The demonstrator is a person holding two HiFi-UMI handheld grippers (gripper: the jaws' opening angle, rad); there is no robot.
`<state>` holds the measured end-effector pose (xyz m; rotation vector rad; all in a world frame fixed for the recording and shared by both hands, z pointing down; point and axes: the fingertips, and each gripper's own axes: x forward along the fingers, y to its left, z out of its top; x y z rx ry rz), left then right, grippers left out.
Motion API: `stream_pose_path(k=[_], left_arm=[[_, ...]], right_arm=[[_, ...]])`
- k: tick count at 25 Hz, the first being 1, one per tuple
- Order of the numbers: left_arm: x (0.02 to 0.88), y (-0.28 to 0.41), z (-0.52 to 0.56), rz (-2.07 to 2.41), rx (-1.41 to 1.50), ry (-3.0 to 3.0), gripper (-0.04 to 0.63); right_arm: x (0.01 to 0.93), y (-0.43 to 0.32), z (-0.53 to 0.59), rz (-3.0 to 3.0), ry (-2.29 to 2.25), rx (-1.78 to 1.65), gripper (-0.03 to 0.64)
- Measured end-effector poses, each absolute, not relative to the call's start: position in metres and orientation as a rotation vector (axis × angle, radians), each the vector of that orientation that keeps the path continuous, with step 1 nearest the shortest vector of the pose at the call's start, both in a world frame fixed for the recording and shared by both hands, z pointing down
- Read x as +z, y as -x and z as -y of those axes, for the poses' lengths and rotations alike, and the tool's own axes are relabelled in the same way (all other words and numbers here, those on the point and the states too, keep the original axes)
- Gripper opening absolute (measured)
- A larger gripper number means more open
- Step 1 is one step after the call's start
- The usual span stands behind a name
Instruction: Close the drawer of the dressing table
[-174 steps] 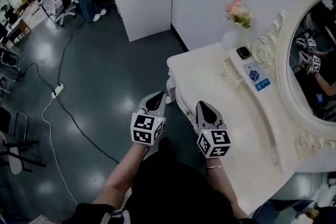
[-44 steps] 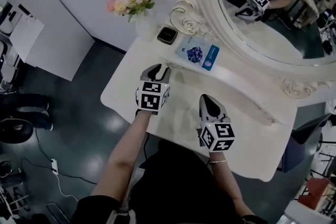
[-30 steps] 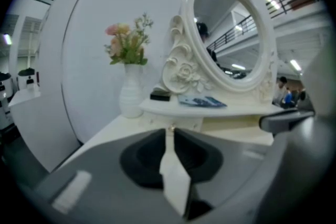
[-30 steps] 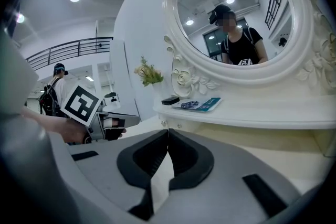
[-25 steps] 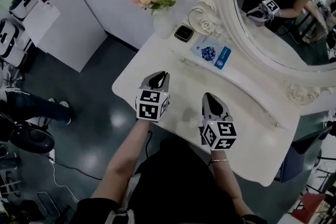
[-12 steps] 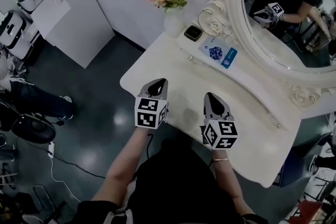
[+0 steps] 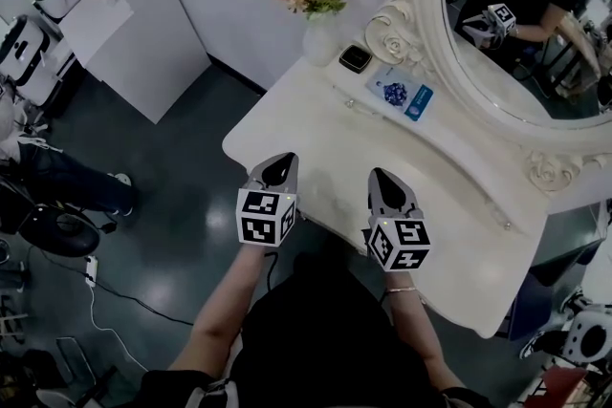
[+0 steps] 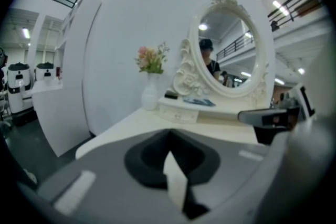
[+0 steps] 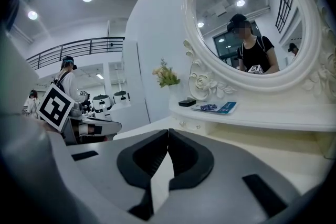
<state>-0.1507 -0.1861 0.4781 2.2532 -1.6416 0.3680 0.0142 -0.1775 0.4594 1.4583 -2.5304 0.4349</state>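
The white dressing table (image 7: 320, 134) stands under an oval mirror (image 7: 521, 33). Its small drawer (image 8: 177, 113) sits in the raised shelf below the mirror, its front flush with the shelf; the right gripper view shows the drawer (image 9: 190, 124) too. My left gripper (image 7: 284, 160) hovers at the table's near left edge, well back from the drawer. Its jaws have just been closing and are now shut with nothing between them (image 8: 169, 134). My right gripper (image 7: 381, 175) is over the table's front edge, also shut and empty (image 9: 168, 131).
A vase of pink flowers (image 7: 313, 0), a black box (image 7: 355, 58) and a blue card (image 7: 402, 96) sit on the shelf. A white cabinet (image 7: 124, 33) stands left on the dark floor. Office chairs and a person's legs (image 7: 53, 182) are at far left.
My left gripper has drawn back from the drawer toward the table's near edge and its jaws have shut. My right gripper has shifted only slightly.
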Motion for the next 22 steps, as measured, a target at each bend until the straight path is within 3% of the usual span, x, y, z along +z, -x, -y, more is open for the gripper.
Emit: stream_pose_path(k=[22], left_arm=[[0.47,0.168,0.168,1.69,0.289,-2.215,0.008]], right_arm=[[0.45,-0.006,0.169,2.537,-1.435,0.347,0.003]])
